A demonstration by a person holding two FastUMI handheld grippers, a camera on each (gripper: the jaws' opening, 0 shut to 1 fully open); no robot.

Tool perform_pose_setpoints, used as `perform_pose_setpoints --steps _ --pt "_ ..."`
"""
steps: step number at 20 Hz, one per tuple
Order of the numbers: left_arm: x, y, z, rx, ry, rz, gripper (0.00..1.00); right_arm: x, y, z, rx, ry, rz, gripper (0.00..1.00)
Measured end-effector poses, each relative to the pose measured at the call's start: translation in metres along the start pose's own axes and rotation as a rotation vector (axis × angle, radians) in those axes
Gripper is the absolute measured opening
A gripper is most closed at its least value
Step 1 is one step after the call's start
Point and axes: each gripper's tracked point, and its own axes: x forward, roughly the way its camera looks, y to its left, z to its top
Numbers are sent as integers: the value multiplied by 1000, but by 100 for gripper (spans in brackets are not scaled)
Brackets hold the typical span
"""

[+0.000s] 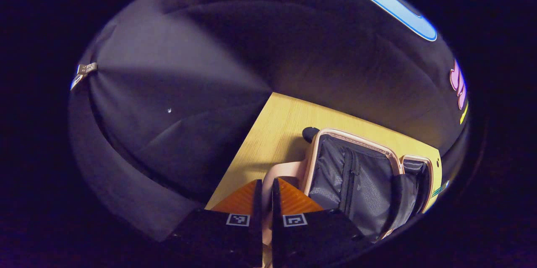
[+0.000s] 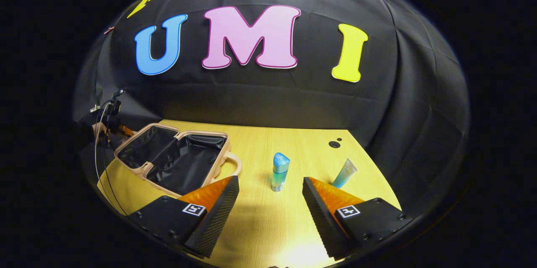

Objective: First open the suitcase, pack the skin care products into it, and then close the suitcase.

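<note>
The pink suitcase (image 2: pixel 144 170) lies wide open on the left of the wooden table (image 2: pixel 260 222), its dark lined halves empty. In the left gripper view its lining (image 1: pixel 331 171) is close on the right, and my left gripper (image 1: pixel 267 190) is closed to a narrow slit with a strip of the pink shell between the fingers. A hand holds that gripper (image 2: pixel 110 110) at the case's far left edge. My right gripper (image 2: pixel 269 182) stands open low over the table. An upright blue bottle (image 2: pixel 280 171) is just beyond its fingertips. A pale blue tube (image 2: pixel 346 172) lies past the right finger.
A black wheel of the case (image 1: pixel 310 134) sticks out at its far corner. Two dark holes (image 2: pixel 334 144) mark the table near its back right corner. The black cloth wall closes in behind and beside the table (image 1: pixel 272 134). A cable (image 2: pixel 98 163) hangs off the left gripper.
</note>
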Motion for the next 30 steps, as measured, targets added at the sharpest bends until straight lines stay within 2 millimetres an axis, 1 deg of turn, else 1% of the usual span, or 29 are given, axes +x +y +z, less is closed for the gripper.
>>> perform_pose_setpoints --steps 1,2,3,4,5,6,7,8,9,10,11,12,13,14,16,18,21,23,25,28,29,30 --pt "-4 10 4 18 -7 38 22 -2 -3 0 4 -4 -8 97" --pt "-7 8 10 36 -31 58 28 -5 -7 2 8 -10 -19 97" --pt "-20 8 22 55 -67 63 40 -7 -12 3 12 -14 -30 97" --pt "-37 5 30 73 -107 77 48 -9 -18 4 18 -22 -37 97" --pt "-58 0 40 84 -150 93 76 -10 -23 7 22 -33 -43 97" --pt "-81 -12 53 92 -207 80 94 -10 -28 10 30 -44 -41 97" --pt "-106 -31 66 103 -272 57 97 -10 -35 13 37 -55 -46 97" --pt "-136 -55 78 118 -340 29 96 -13 -44 16 41 -68 -60 97" --pt "-163 -84 90 137 -403 -8 97 -15 -54 19 43 -79 -72 97" --pt "-188 -109 96 150 -459 -50 96 -17 -63 21 46 -88 -81 97" --pt "-216 -138 100 152 -488 -93 96 -19 -72 24 53 -93 -89 97" --pt "-244 -163 99 153 -519 -138 96 -21 -82 24 61 -102 -99 97" --pt "-267 -189 99 154 -542 -177 96 -23 -94 26 66 -109 -114 96" --pt "-282 -214 96 156 -569 -206 96 -23 -104 27 76 -117 -126 97" --pt "-300 -263 84 138 -591 -248 96 -23 -122 29 100 -127 -146 96" --pt "-309 -312 70 119 -616 -293 96 -18 -138 29 115 -133 -154 97" --pt "-312 -383 32 179 -664 -322 96 -7 -161 26 114 -137 -159 97" --pt "-315 -436 2 217 -683 -378 96 3 -171 22 109 -136 -154 96" --pt "-313 -486 -41 256 -639 -445 96 13 -180 12 110 -116 -146 96" --pt "-310 -546 -100 310 -580 -499 96 27 -194 1 111 -97 -145 96" --pt "-307 -563 -118 322 -556 -512 96 34 -197 -5 106 -87 -143 97" --pt "-301 -578 -136 327 -523 -527 96 40 -200 -13 105 -72 -136 96"
